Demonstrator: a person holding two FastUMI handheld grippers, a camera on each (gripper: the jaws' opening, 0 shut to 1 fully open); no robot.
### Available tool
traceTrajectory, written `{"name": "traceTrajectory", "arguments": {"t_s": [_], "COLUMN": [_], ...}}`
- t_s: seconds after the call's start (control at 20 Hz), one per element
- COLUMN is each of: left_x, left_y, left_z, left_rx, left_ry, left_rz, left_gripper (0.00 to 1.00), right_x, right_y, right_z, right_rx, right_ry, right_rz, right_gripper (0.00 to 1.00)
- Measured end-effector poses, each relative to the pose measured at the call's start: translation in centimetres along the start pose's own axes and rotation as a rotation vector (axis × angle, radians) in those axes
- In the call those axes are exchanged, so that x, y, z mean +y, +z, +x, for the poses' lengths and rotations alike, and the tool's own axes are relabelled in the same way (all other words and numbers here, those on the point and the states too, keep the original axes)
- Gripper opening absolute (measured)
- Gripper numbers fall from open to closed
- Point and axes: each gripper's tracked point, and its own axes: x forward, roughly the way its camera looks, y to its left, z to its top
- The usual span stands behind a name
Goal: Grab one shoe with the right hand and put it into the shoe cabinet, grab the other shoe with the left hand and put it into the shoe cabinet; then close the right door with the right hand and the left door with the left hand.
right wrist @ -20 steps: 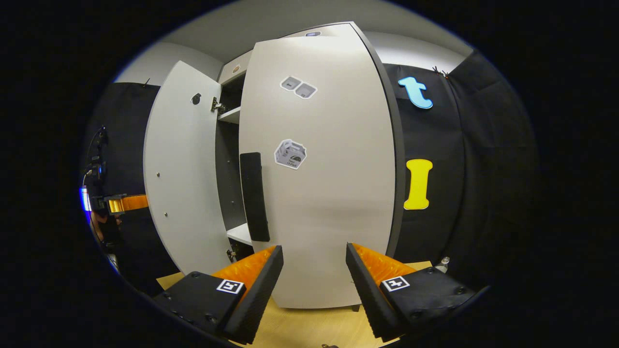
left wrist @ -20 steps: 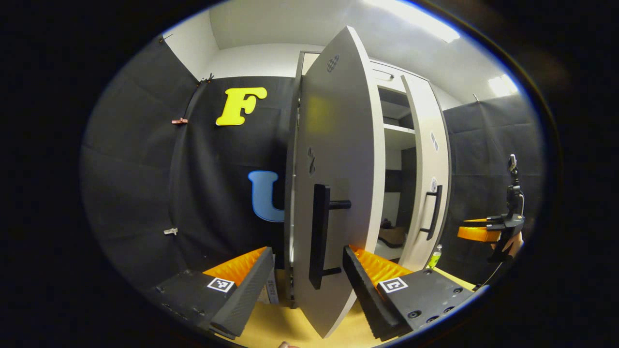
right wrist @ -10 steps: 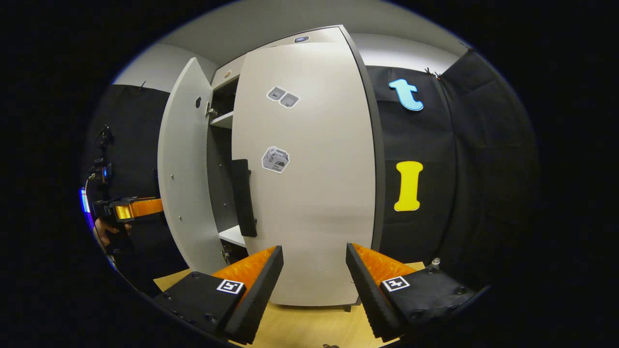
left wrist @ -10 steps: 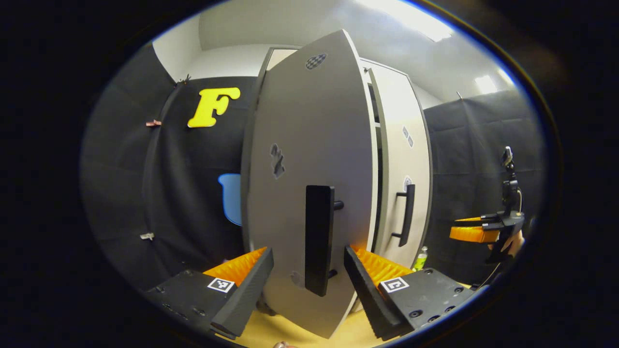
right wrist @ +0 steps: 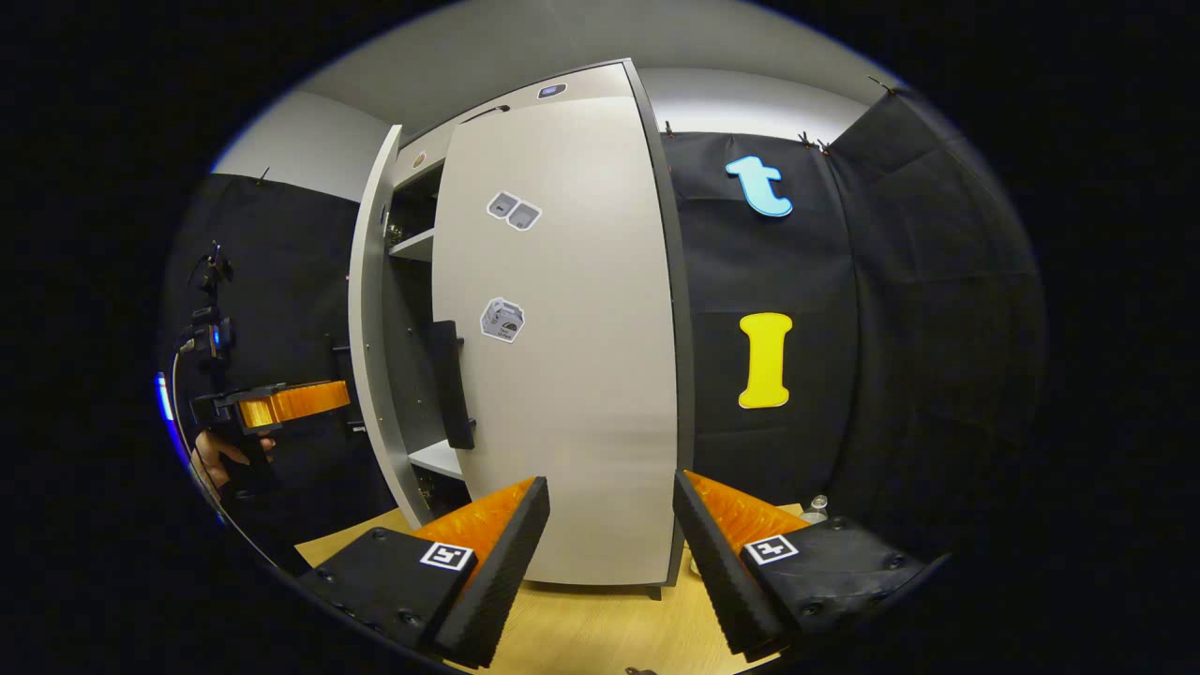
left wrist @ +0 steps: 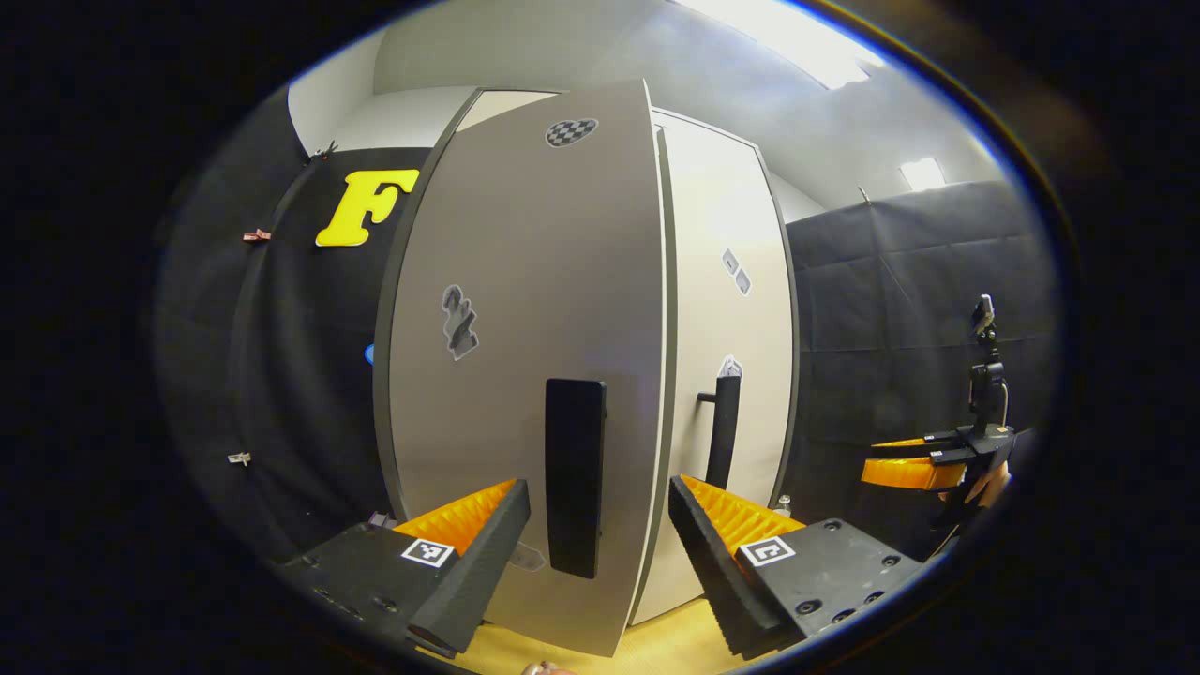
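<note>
Black-cloth booth w/ wooden floor (right wrist: 600, 637); shoe cabinet (right wrist: 600, 84) at 12 o'clock in both views. Left gripper (left wrist: 598, 497) is spread, empty, its fingers flanking the left door (left wrist: 525, 375) handle (left wrist: 574, 473); door nearly flush. Right gripper (right wrist: 605, 497) is spread, empty, facing right door (right wrist: 562, 375). Left door (right wrist: 370, 309) ajar at 10 o'clock, shelf (right wrist: 412, 246) visible. Shoes hidden behind doors.

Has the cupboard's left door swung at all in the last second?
Yes. The left door has swung toward the right door, narrowing the gap between them; it is not quite shut.
</note>
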Motion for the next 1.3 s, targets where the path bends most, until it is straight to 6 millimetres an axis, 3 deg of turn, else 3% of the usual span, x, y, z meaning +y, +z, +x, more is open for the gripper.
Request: {"name": "traceTrajectory", "arguments": {"t_s": [0.3, 0.6, 0.95, 1.2, 1.3], "left_x": [0.6, 0.6, 1.0, 1.4, 1.8], "left_y": [-0.4, 0.3, -0.3, -0.3, -0.5], "left_z": [-3.4, -7.5, -11.6, -12.7, -13.9], "left_rx": [0.018, 0.015, 0.045, 0.059, 0.065], "left_ry": [0.020, 0.007, -0.007, -0.011, -0.005], "left_rz": [-0.025, -0.004, -0.024, -0.067, -0.049], "left_gripper": [0.95, 0.95, 0.95, 0.95, 0.95], "right_x": [2.6, 7.0, 12.4, 15.3, 15.9], "right_y": [0.2, 0.5, 1.0, 1.6, 1.4], "right_z": [-1.7, -3.7, -6.5, -8.3, -8.9], "right_rx": [-0.008, -0.019, -0.036, -0.059, -0.054], "right_ry": [0.022, 0.045, 0.037, 0.038, 0.032], "right_rz": [-0.022, -0.031, -0.003, -0.005, -0.007], "right_gripper": [0.92, 0.92, 0.92, 0.93, 0.93]}}
